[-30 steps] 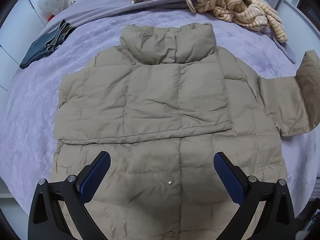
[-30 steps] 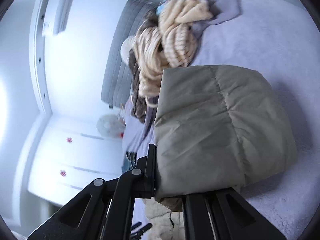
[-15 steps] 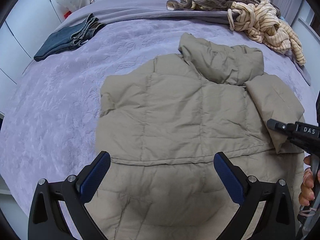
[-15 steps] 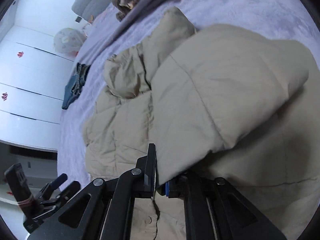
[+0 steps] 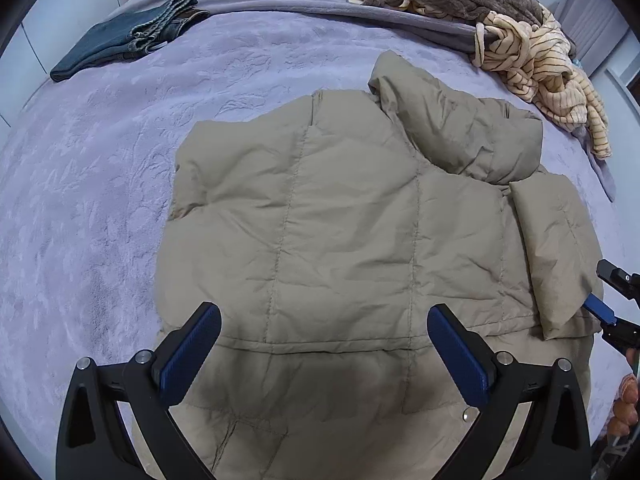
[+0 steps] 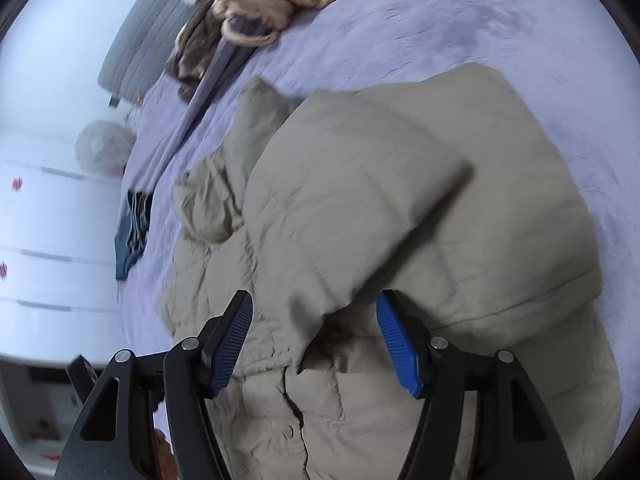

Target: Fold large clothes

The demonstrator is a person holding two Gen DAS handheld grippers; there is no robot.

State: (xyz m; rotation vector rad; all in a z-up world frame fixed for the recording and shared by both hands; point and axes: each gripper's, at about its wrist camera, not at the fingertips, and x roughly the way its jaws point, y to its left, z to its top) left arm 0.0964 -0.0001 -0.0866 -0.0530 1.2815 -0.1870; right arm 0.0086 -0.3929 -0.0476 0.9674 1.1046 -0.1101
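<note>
Right gripper point(image 6: 316, 340) jaws opening around the beige quilted puffer jacket's point(image 5: 360, 220) folded sleeve point(image 6: 400, 208), left gripper point(image 5: 324, 354) wide open, empty, hovering above it, angled steeply down.

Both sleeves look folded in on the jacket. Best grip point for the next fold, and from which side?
A judgement: take the jacket by its bottom hem, the edge nearest the grippers, coming from above with the left gripper and right gripper, one toward each corner. The hem lies flat; the collar sits far across the bed.
</note>
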